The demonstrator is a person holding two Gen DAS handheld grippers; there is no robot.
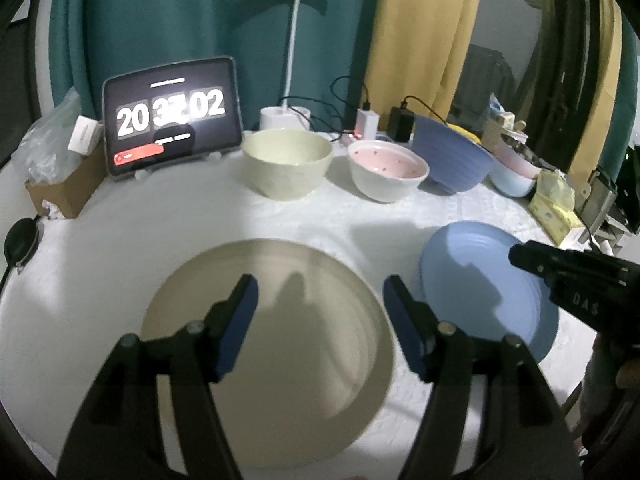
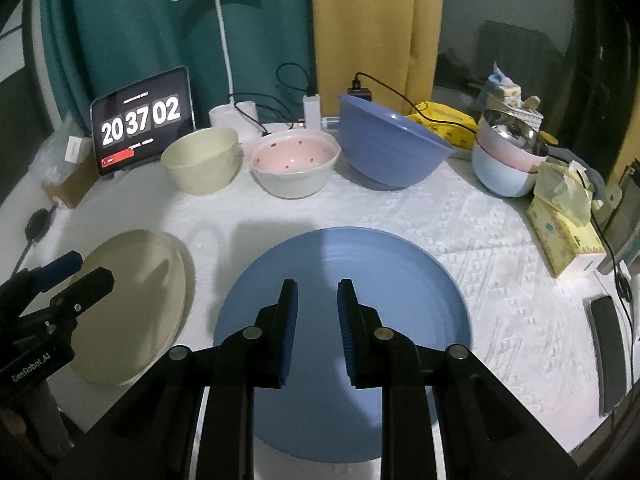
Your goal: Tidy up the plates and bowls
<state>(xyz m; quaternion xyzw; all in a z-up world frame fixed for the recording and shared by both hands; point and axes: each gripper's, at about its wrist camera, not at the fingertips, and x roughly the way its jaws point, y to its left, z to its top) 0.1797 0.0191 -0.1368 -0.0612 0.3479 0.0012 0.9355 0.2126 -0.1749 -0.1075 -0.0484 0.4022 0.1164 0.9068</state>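
- Our left gripper hangs over the beige plate with its jaws wide apart and nothing between them.
- Our right gripper hangs over the blue plate, jaws parted by a narrower gap, also holding nothing.
- The two plates lie side by side near the front edge of the table, which carries a white cloth, beige to the left of blue.
- Along the table's back edge we see a row of bowls: a cream bowl, a pink-lined speckled bowl, and a large blue bowl that sits tilted.
- Near the back right corner stands a stack of pastel bowls.
- A tablet showing a clock stands at the back left.
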